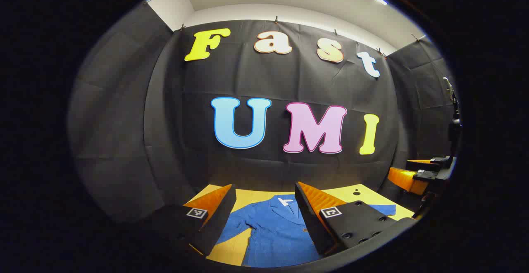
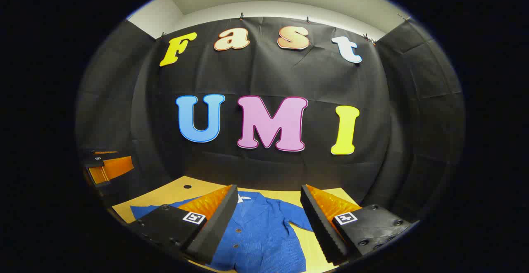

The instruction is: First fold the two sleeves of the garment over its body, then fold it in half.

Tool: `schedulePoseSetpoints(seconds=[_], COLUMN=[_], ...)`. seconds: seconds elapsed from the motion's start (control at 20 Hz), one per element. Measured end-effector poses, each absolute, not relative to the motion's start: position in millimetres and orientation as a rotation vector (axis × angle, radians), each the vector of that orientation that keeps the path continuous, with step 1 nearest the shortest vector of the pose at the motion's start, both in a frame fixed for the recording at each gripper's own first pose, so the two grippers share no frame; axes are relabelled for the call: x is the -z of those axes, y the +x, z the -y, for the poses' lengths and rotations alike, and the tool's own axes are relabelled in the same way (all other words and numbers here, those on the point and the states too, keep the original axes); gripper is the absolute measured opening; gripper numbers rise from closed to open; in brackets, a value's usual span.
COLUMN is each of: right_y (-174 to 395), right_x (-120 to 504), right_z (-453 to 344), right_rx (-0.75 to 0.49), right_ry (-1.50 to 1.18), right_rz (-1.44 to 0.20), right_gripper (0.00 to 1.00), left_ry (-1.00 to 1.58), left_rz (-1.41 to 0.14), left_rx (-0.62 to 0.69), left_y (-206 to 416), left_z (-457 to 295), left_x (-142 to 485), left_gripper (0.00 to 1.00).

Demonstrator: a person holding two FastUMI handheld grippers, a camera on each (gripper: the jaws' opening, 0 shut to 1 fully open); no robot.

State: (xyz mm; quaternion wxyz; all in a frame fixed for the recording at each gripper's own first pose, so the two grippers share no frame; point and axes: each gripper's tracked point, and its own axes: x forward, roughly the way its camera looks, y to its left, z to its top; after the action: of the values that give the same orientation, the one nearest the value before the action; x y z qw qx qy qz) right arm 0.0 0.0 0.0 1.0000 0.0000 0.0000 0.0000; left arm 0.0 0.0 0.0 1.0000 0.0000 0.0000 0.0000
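Garment (image 1: 272, 231), white collar tag (image 1: 284, 201) unreadable, on table (image 1: 231, 250).

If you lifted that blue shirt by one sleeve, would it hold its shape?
Probably not. The blue shirt lies flat with soft creases, so it would likely droop. It looks thin, hence light. On the smooth yellow table it may slide when pushed.

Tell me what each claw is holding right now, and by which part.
Nothing is held. The left claw and the right claw both stand open above the blue garment, which lies flat on the table.
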Motion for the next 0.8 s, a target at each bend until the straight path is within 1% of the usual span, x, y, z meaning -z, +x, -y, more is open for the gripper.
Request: schedulePoseSetpoints(seconds=[0.15,0.3,0.8], right_y=[-1.5,-3.8,-9.8], right_x=[0.7,3.1,11.7], right_z=[3.8,7.5,12.1], right_rx=[0.006,0.015,0.016], right_ry=[0.001,0.019,0.031], right_rz=[-0.006,-0.016,-0.032], right_gripper=[0.96,0.96,0.96], left_ry=[0.029,0.066,0.045], left_rz=[0.049,0.089,0.046], left_rx=[-0.045,-0.041,-0.005], left_y=[-10.7,-13.3,-21.4], left_z=[-6.4,-3.2,11.6], left_x=[-13.7,-21.6,-8.3], left_gripper=[0.82,0.82,0.82])
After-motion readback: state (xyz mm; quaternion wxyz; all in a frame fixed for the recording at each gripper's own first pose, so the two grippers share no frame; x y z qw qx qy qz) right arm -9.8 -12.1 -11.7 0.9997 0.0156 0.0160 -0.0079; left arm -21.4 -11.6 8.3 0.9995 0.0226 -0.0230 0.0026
